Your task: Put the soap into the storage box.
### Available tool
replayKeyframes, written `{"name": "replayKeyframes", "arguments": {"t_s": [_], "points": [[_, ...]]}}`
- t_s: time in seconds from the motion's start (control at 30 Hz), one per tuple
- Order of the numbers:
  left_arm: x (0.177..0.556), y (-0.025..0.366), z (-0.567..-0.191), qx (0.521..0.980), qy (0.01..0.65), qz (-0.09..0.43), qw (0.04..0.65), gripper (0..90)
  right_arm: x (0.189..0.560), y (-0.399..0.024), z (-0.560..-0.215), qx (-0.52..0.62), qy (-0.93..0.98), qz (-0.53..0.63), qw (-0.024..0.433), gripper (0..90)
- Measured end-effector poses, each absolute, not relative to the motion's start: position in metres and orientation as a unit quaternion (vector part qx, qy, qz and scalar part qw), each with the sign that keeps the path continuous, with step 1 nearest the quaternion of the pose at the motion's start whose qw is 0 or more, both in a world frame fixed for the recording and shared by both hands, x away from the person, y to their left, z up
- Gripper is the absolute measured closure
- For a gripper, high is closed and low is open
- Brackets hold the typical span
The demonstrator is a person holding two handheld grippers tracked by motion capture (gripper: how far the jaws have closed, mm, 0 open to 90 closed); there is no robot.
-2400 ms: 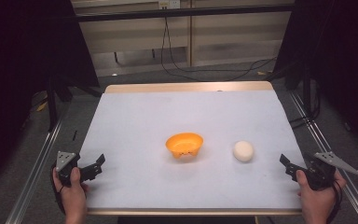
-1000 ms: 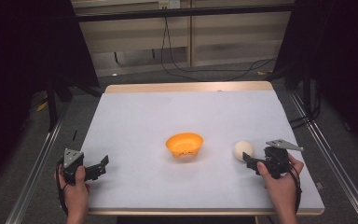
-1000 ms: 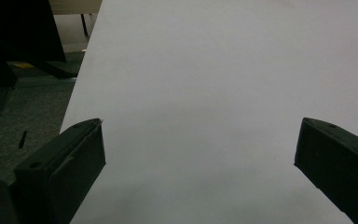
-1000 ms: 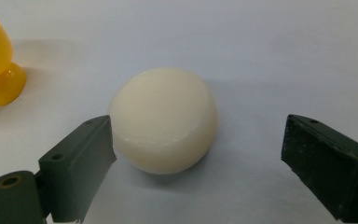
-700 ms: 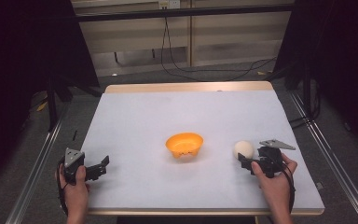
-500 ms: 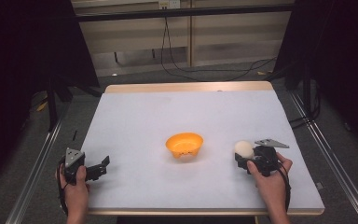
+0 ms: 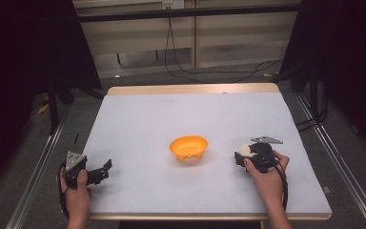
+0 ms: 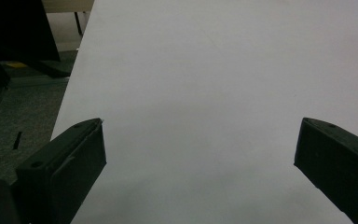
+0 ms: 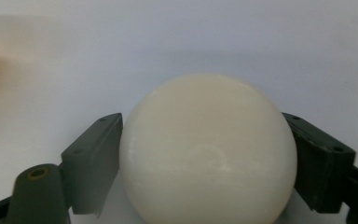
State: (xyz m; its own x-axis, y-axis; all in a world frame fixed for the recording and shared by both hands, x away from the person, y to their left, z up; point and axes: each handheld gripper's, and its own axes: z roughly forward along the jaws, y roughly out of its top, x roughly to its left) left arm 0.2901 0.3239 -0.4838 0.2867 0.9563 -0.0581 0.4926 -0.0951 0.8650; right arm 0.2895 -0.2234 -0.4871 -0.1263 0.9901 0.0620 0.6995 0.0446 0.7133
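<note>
Bracketing the cream ball at its widest part, the right gripper has both jaws against its sides, low on the counter just right of the orange bowl, likely its destination. The left gripper rests apart and empty, clear of the work.
</note>
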Motion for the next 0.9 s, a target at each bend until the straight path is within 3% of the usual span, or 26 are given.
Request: {"name": "replayKeyframes", "arguments": {"t_s": [0.9], "points": [[0.2900,0.3241,-0.4840,0.679,0.531,0.276,0.424,1.4,0.2840,-0.2275,-0.4776,0.614,0.679,0.333,0.227,23.2]]}}
